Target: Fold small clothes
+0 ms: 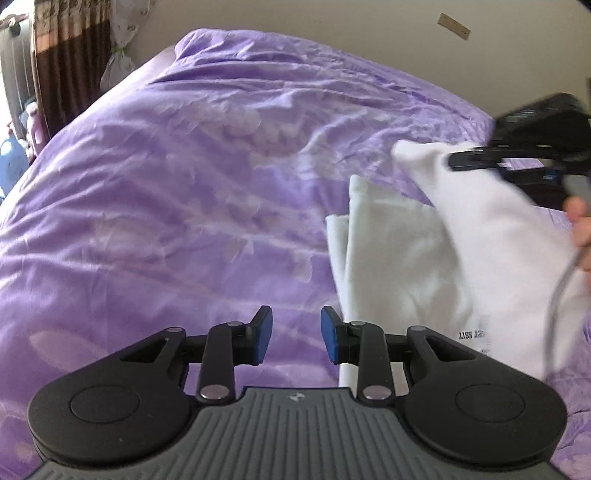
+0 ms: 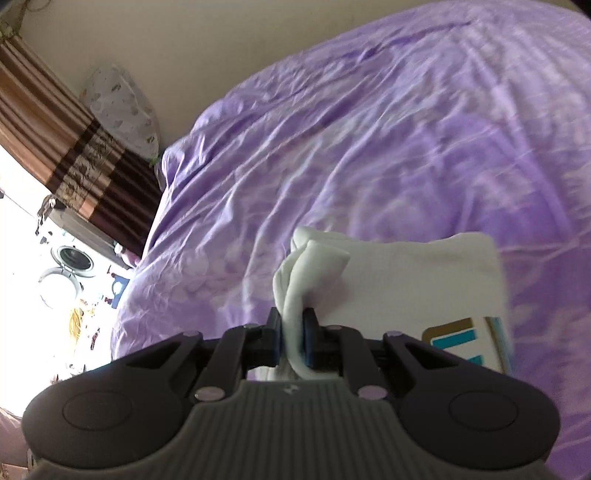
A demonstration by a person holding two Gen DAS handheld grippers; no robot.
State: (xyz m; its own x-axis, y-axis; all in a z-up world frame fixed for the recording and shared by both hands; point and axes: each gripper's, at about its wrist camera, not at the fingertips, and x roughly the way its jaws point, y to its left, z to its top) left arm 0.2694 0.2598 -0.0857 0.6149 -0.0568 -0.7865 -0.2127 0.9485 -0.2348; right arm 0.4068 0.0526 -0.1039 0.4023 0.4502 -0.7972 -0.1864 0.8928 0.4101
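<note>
A small white garment [image 1: 424,258] with printed lettering lies partly folded on the purple bedspread [image 1: 184,184], to the right in the left wrist view. My left gripper [image 1: 296,334] is open and empty, just left of the garment's near edge. My right gripper [image 2: 293,334] is shut on a bunched fold of the white garment [image 2: 406,280] and holds it lifted over the rest of the cloth. A colourful print [image 2: 461,343] shows on the garment's near right part. The right gripper also shows in the left wrist view [image 1: 461,158], blurred, holding up a white flap.
The purple bedspread [image 2: 369,147] fills most of both views. A brown striped curtain [image 2: 74,155] and a bright window area are at the left. A beige wall [image 1: 332,26] lies behind the bed. A washing machine [image 2: 72,258] stands by the curtain.
</note>
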